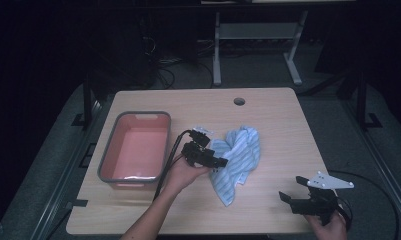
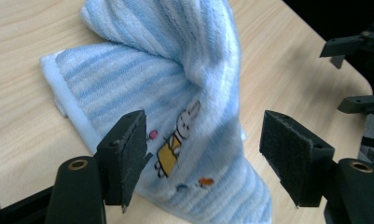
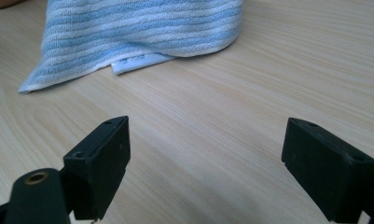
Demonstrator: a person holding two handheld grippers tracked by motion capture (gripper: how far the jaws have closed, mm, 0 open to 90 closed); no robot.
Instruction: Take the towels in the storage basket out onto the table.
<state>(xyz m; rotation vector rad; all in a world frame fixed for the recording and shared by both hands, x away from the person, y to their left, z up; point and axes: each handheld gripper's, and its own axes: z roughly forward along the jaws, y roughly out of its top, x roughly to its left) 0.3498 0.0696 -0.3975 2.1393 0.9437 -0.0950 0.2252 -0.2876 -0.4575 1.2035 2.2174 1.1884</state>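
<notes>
A wooden table (image 1: 283, 125) is noted; the left gripper (image 2: 203, 154) is held wide apart, unclamped around the striped towel (image 2: 175, 84); the right gripper (image 3: 205, 163) is spread wide, towel well ahead

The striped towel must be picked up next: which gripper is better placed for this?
Left. The left gripper is at the towel, jaws open around its fold. The right gripper waits apart, open over bare table.
</notes>
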